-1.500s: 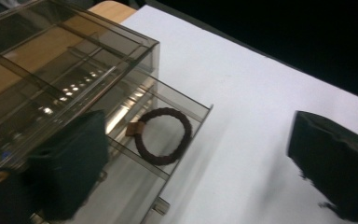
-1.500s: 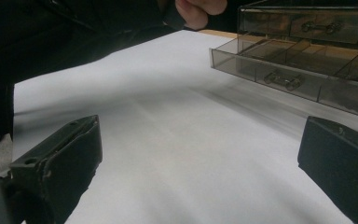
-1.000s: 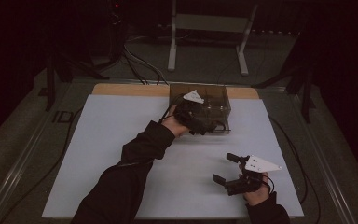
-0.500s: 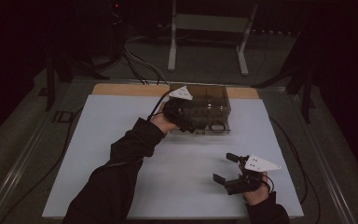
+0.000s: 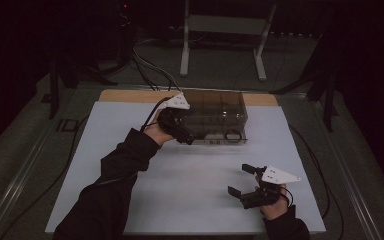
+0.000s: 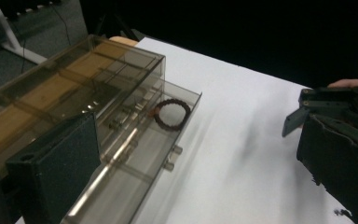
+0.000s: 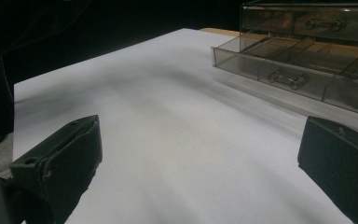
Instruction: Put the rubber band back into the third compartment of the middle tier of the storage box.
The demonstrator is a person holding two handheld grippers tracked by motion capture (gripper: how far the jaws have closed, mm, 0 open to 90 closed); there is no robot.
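A clear plastic drawer box (image 5: 215, 107) stands at the far middle of the white table. Its lower drawer (image 6: 144, 149) is pulled out and holds a dark bead bracelet (image 6: 172, 114), which is also in the high view (image 5: 233, 135). My left gripper (image 5: 182, 131) hovers at the box's front left corner, its jaws wide open and empty in the left gripper view (image 6: 196, 140). My right gripper (image 5: 241, 181) stays low over the near right of the table, open with nothing between its jaws (image 7: 200, 154). From there the drawer front (image 7: 284, 77) lies ahead to the right.
The white sheet (image 5: 130, 165) covers the tabletop, with a strip of wood (image 5: 125, 95) showing at its far edge. Cables (image 5: 150, 65) and a metal stand (image 5: 220, 30) are on the dark floor behind. The other hand's gripper (image 6: 307, 105) shows at the right of the left gripper view.
My left gripper has slid left along the box front, from near its middle to its left corner. The right gripper has stayed in place.
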